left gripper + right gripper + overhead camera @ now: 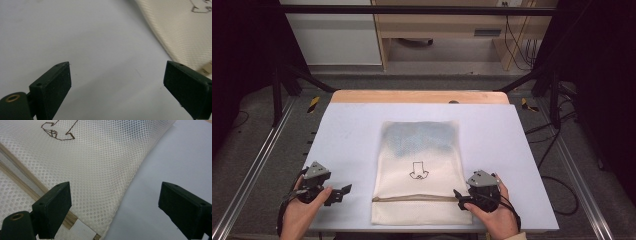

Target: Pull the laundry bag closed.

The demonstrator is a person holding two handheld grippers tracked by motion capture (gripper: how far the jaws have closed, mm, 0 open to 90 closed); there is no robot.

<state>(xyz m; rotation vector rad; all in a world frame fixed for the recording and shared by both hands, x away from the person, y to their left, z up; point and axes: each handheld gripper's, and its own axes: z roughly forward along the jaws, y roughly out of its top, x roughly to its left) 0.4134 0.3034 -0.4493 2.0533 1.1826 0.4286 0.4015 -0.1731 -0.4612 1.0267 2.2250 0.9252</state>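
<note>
At the near edge of the bench [342, 130], the left tool [343, 192] is held with its jaws spread and nothing between them, just beside the near left corner of the mesh laundry bag [419, 170]; in the left gripper view bare bench surface is seen between the pads. The right tool [460, 197] is likewise spread and pinching nothing, set at the right end of the zipper [414, 198], with the bag's right edge lying between its jaws in the right gripper view. The bag is laid flat at the middle of the bench, running from the near edge towards the far one, with a darker item faintly seen through the mesh at its far end. It is judged light, soft and limp, likely to sag and fold when lifted, so hold is best taken at the stiffer zipper seam or the near corners.
</note>
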